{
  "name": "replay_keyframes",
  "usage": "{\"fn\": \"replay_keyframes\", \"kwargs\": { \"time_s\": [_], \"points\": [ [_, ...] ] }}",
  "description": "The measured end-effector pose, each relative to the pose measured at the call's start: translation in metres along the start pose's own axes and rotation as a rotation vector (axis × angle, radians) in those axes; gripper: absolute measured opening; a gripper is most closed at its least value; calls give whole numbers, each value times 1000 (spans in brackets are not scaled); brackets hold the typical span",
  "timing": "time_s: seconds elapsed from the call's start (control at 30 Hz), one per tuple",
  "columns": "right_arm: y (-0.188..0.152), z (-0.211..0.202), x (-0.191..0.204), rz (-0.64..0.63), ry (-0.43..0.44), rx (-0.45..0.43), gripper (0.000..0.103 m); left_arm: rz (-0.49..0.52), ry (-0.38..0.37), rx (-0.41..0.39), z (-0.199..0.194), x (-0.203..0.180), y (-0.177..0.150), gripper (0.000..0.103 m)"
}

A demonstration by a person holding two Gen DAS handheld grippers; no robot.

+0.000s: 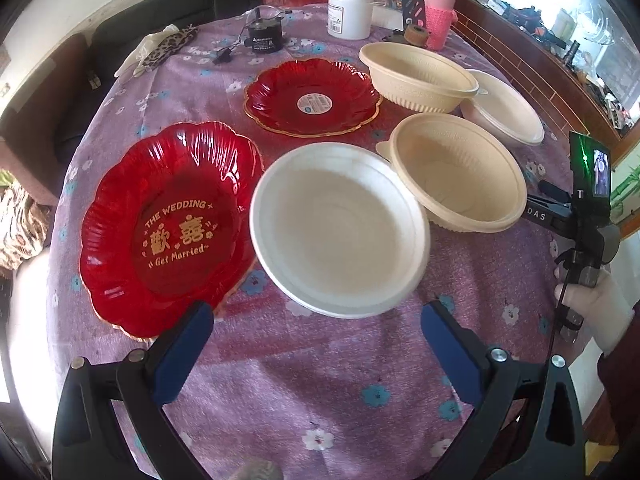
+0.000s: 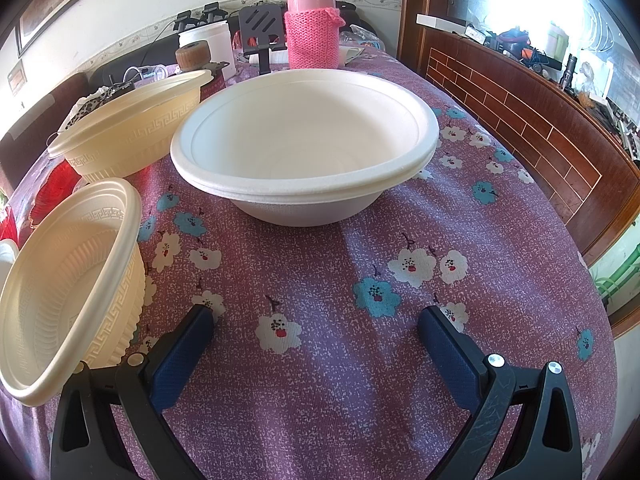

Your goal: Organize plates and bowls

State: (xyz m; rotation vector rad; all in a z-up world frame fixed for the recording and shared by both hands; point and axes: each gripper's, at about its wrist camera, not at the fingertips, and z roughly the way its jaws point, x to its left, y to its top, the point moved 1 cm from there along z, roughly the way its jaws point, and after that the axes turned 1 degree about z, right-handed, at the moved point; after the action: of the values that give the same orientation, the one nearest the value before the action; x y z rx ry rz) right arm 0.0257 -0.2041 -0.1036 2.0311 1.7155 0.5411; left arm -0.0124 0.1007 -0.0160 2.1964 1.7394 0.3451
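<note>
Two red flower-shaped plates lie on the table: a near one with gold wedding lettering (image 1: 168, 228) and a far one with a sticker (image 1: 312, 98). A white bowl (image 1: 340, 228) sits just ahead of my open, empty left gripper (image 1: 316, 320), tilted and blurred. Two cream ribbed bowls stand beyond it, one near (image 1: 460, 176) and one far (image 1: 418, 76). Another white bowl stack (image 1: 504, 106) is at the right; it fills the right wrist view (image 2: 304, 144), a little ahead of my open, empty right gripper (image 2: 316, 324). The cream bowls are to its left (image 2: 68, 284) (image 2: 132, 128).
The table has a purple flowered cloth (image 2: 360, 360). At its far end stand a pink flask in a knitted sleeve (image 2: 312, 20), a white jar (image 1: 350, 12), a small black device (image 1: 264, 36) and a phone stand (image 2: 262, 28). A brick-patterned wooden cabinet (image 2: 520, 120) runs along the right edge.
</note>
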Motion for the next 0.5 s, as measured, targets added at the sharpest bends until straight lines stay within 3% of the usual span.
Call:
{"fn": "replay_keyframes", "kwargs": {
  "time_s": [0.5],
  "points": [
    [0,0,0,0,0,0,102,-106,15,110,19,-32,-27,103]
  ]
}}
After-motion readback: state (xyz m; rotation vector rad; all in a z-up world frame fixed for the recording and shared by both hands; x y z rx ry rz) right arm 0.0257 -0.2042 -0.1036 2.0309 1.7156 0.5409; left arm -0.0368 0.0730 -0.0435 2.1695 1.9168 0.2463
